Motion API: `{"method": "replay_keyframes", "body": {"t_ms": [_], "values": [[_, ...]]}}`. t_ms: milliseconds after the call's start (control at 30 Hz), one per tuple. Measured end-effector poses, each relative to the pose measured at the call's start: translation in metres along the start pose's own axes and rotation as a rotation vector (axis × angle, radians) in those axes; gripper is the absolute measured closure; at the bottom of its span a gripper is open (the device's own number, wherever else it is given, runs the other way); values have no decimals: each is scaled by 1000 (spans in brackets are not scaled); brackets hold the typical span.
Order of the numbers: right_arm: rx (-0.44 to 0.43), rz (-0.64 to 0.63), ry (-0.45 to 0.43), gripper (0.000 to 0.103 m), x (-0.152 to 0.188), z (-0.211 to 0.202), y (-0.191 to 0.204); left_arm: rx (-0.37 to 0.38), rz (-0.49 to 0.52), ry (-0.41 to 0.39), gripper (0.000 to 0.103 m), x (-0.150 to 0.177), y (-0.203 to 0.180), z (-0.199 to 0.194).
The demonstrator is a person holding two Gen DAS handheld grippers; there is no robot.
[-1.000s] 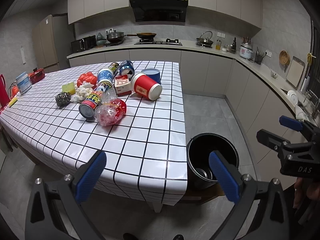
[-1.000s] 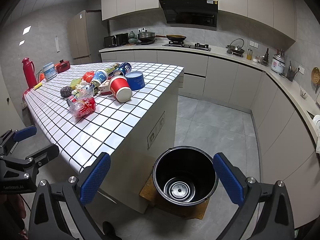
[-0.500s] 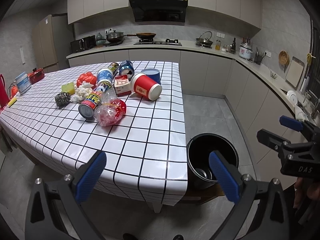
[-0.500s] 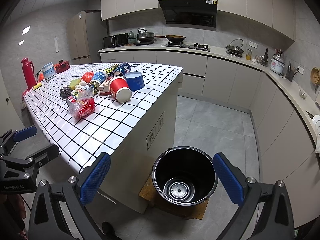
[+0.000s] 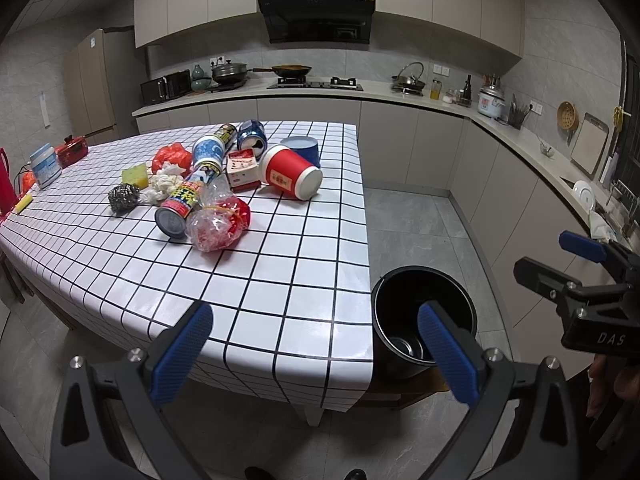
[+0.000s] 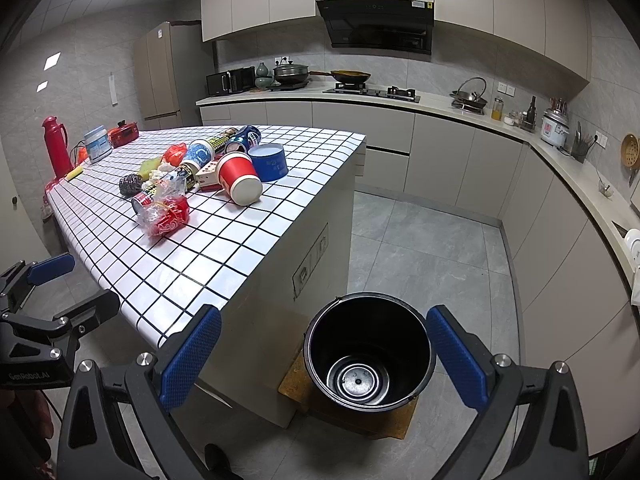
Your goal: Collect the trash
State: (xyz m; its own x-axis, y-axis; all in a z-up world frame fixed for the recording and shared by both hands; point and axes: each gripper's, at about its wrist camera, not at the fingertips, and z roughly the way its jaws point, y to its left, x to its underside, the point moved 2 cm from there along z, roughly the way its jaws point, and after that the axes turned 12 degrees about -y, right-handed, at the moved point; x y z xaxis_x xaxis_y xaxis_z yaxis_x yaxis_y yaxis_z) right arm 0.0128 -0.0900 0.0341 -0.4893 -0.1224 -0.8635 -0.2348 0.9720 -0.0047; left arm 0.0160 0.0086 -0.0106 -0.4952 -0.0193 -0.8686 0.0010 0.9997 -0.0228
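Observation:
Trash lies piled on the checked table (image 5: 260,288): a red paper cup (image 5: 292,172) on its side, a blue tub (image 5: 304,150), a crumpled clear-and-red bag (image 5: 218,224), a spray can (image 5: 184,200), a small red-and-white box (image 5: 242,170), steel wool (image 5: 124,197) and white tissue (image 5: 162,184). An empty black bin (image 6: 368,356) stands on the floor off the table's near right corner. My left gripper (image 5: 316,352) hangs open before the table's near edge. My right gripper (image 6: 324,356) is open above the bin. Both hold nothing.
A red flask (image 6: 56,146), a white jar (image 6: 97,144) and a red appliance (image 6: 124,133) sit at the table's far left. Kitchen counters (image 6: 460,110) run along the back and right walls. Grey floor (image 6: 432,248) lies between table and cabinets. The bin rests on a brown mat (image 6: 296,380).

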Motion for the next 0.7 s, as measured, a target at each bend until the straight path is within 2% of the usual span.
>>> {"method": "replay_keyframes", "body": {"t_ms": [700], "values": [[6,-1,2,0,2,4,0,7,-1,2,0,1,-4,4]]}}
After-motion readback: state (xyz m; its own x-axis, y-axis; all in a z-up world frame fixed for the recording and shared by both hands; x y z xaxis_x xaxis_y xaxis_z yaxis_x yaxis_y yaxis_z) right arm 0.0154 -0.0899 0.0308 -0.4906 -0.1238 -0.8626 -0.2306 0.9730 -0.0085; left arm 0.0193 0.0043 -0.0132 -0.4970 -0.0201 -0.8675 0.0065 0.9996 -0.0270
